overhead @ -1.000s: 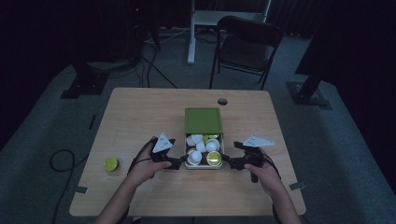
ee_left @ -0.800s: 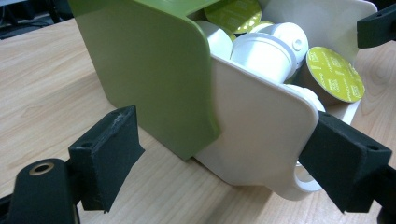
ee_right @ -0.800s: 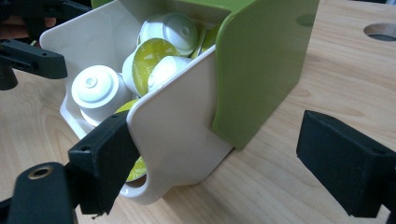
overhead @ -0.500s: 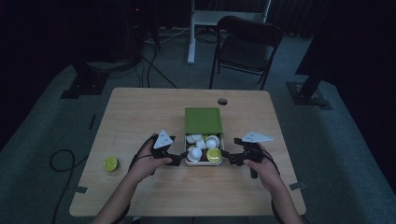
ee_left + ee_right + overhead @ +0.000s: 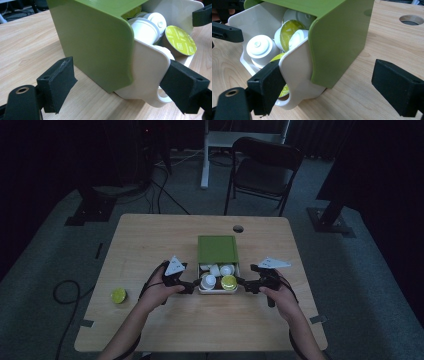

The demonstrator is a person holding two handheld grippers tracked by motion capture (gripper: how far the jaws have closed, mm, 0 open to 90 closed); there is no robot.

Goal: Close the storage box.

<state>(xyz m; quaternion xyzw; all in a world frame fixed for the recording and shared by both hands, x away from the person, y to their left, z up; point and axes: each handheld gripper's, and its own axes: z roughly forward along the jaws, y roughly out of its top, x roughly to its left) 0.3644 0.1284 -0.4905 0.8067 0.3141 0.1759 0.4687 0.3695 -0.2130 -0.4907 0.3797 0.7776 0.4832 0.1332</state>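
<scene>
A green box sleeve lies mid-table with a white drawer pulled out toward me, holding several coffee capsules, one with a yellow-green lid. My left gripper sits at the drawer's left front corner and is open. In the left gripper view its jaws straddle the sleeve and the drawer; one jaw rests against the drawer's front and the other stands off the sleeve. My right gripper mirrors it at the right front corner and is open. There, one jaw is against the drawer and the other is apart from the sleeve.
One loose yellow-green capsule lies near the table's left edge. A round cable hole is behind the box. A dark folding chair stands beyond the far edge. Bare wood lies between my forearms.
Both grippers and the drawer's front have edged slightly away from me, so the drawer sits a little further into the green sleeve. The jaws' spread looks the same.
</scene>
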